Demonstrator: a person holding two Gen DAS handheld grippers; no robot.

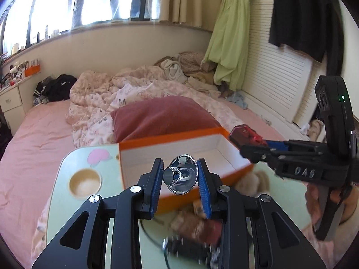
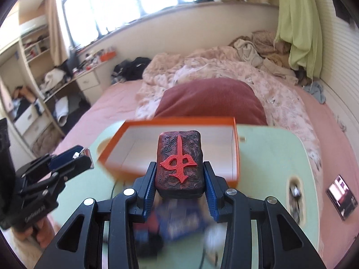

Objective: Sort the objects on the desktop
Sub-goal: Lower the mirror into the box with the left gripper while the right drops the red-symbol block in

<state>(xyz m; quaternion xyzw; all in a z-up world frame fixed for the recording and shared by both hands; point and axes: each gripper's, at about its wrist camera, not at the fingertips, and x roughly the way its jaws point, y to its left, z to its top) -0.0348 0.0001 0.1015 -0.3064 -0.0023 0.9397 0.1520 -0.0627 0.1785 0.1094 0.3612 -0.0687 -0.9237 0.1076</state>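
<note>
Presently, left gripper (image 1: 180, 177) clamps a shiny chrome funnel-shaped piece (image 1: 182, 174); right gripper (image 2: 180, 179) clamps a dark, ridged mahjong-style block (image 2: 180, 164) bearing a raised red character, both above the white-lined orange box (image 2: 235, 148).

- My left gripper (image 1: 180, 180) is matte black, with angular link arms that have triangular cut-outs.
- Round silver screw heads sit at its pivots, two per side.
- Its fingers (image 1: 156, 188) carry ribbed blue pads on their inner faces.
- My right gripper (image 2: 180, 186) matches it: black linkage, silver screws, blue ribbed pads (image 2: 211, 192).
- From the left wrist view, the right unit's black side shows raised lettering, a small green light on the upright housing, and a grey trigger handle.
- Skin of my right hand (image 1: 336, 196) shows around that handle; I can make out bare fingers only.
</note>
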